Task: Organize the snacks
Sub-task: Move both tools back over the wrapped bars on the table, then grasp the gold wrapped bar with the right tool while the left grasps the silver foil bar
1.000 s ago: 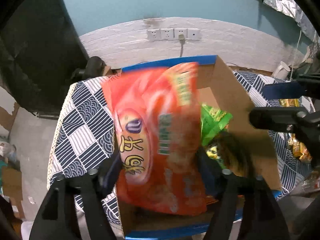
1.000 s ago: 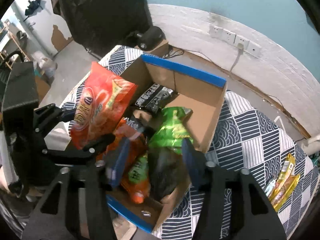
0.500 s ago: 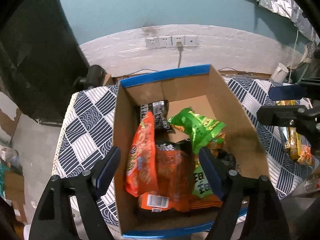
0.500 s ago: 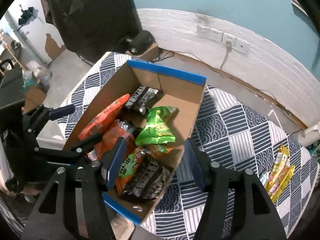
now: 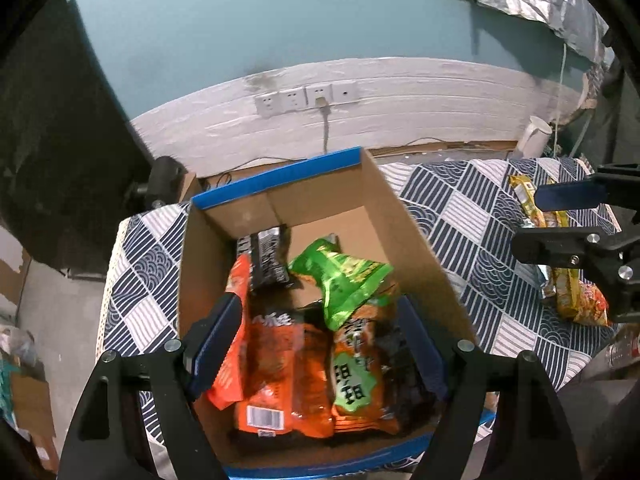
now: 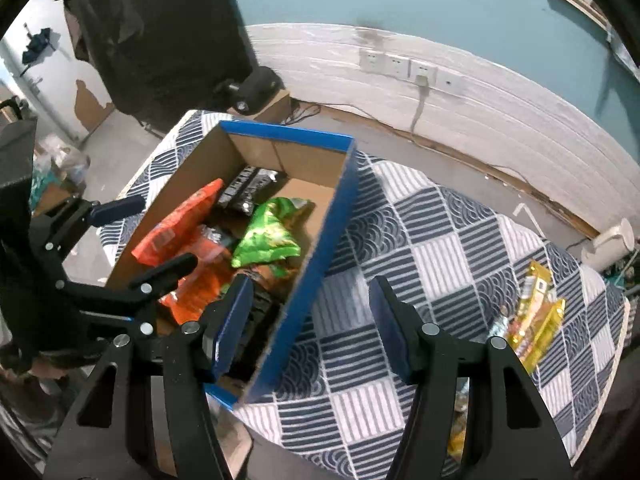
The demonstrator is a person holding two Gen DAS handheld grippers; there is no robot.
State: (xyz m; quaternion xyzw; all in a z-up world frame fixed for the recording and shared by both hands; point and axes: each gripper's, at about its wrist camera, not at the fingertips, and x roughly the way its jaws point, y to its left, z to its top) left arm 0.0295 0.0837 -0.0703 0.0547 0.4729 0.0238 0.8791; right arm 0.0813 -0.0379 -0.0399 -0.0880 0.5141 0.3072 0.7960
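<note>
Since a second ago, the big orange bag (image 5: 236, 320) has left the left gripper (image 5: 320, 344) and now stands on edge along the left wall inside the cardboard box (image 5: 416, 240). Both views have also drifted right, so more of the checked cloth (image 6: 432, 248) shows.

In the left wrist view, the left gripper's fingers (image 5: 218, 340) stand wide apart over the near end of the box, with nothing pressed between them. Below them lie packets: the orange bag at lower left, a black packet (image 5: 266, 258) toward the far left corner, an orange packet with a barcode (image 5: 280, 380) at bottom center, and a green bag (image 5: 344, 280) on top near the middle. Another orange packet with a green label (image 5: 356, 376) lies to the right of the barcode one. At the right edge, the right gripper (image 5: 548, 220) hangs over the cloth, near yellow snack bars (image 5: 560, 280) lying on it.

In the right wrist view, the left gripper (image 6: 148, 240) shows at left over the box (image 6: 320, 232). The right gripper (image 6: 308, 320) at bottom center is partly open and empty, straddling the box's blue right wall. The yellow bars (image 6: 532, 320) lie at far right on the cloth.
</note>
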